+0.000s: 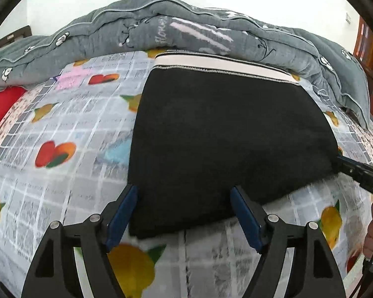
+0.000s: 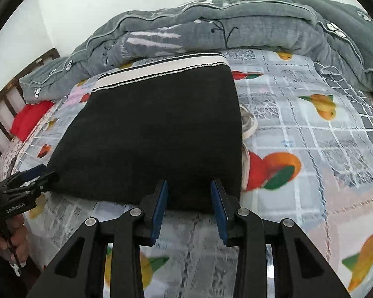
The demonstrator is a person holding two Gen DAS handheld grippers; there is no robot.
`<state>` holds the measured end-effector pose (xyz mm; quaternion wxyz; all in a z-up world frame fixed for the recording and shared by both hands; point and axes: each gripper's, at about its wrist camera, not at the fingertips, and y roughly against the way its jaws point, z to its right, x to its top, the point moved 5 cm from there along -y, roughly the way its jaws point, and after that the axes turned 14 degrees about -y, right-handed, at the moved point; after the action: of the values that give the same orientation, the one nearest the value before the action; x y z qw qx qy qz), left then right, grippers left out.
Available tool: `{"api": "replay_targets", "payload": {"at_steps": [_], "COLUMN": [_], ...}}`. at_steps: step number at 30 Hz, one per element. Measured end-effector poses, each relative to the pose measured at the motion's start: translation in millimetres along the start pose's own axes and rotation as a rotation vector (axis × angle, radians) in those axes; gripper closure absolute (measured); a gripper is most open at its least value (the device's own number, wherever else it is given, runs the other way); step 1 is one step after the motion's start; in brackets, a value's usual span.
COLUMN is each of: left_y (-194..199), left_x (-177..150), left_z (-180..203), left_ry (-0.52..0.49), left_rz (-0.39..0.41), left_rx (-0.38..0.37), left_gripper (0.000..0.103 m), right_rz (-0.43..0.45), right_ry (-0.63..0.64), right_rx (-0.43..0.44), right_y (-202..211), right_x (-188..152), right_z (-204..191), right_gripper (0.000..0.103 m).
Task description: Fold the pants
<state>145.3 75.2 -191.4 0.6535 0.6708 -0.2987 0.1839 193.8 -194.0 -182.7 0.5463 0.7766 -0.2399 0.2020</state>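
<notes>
Black pants, folded into a rough rectangle, lie flat on a bed sheet printed with fruit and grid squares. White waistband sits at the far edge, next to a bunched grey quilt along the back of the bed. Red cloth at far left.

Left gripper: jaws spread wide, blue pads either side of the near left corner of the pants. Near hem lies between the 2 fingers; left pad just at the fabric's left edge, right pad over the black cloth. Nothing pinched. In the right wrist view this same tool shows at the left edge, tips at the pants' near left corner.

Right gripper: jaws parted, narrower gap than the left, blue pads straddling the near hem close to the right corner of the pants. Cloth sits between the fingers, not clamped. From the left wrist view its tip touches the pants' right edge; can't tell contact more precisely.

Sheet bare to the right of the pants; quilt behind.
</notes>
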Motion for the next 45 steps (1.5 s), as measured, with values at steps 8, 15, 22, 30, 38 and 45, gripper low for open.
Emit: {"api": "replay_targets", "payload": {"at_steps": [8, 15, 22, 30, 38, 45], "left_y": [43.2, 116.1, 158.7, 179.6, 185.8, 189.1], "left_x": [-14.7, -9.5, -6.9, 1.3, 2.3, 3.0], "left_z": [3.6, 23.9, 43.2, 60.3, 74.7, 81.7], "left_ry": [0.052, -0.009, -0.04, -0.038, -0.03, -0.039], "left_rz": [-0.02, 0.074, 0.117, 0.166, 0.183, 0.193], "left_rx": [-0.046, 0.0, 0.038, 0.087, 0.069, 0.062], "left_gripper": [0.027, 0.027, 0.022, 0.012, 0.011, 0.011], "right_rz": [0.018, 0.115, 0.177, 0.259, 0.268, 0.266], "right_ry": [-0.046, 0.016, -0.022, 0.023, 0.029, 0.007], "right_rx": [-0.052, -0.066, -0.056, -0.137, -0.165, -0.16], "right_y": [52.3, 134.1, 192.6, 220.2, 226.2, 227.4], "right_x": [-1.7, -4.7, -14.4, -17.0, -22.8, -27.1], "right_z": [12.7, 4.1, 12.6, 20.0, 24.4, 30.1], "right_gripper": [0.067, 0.054, 0.029, 0.006, 0.006, 0.006]}}
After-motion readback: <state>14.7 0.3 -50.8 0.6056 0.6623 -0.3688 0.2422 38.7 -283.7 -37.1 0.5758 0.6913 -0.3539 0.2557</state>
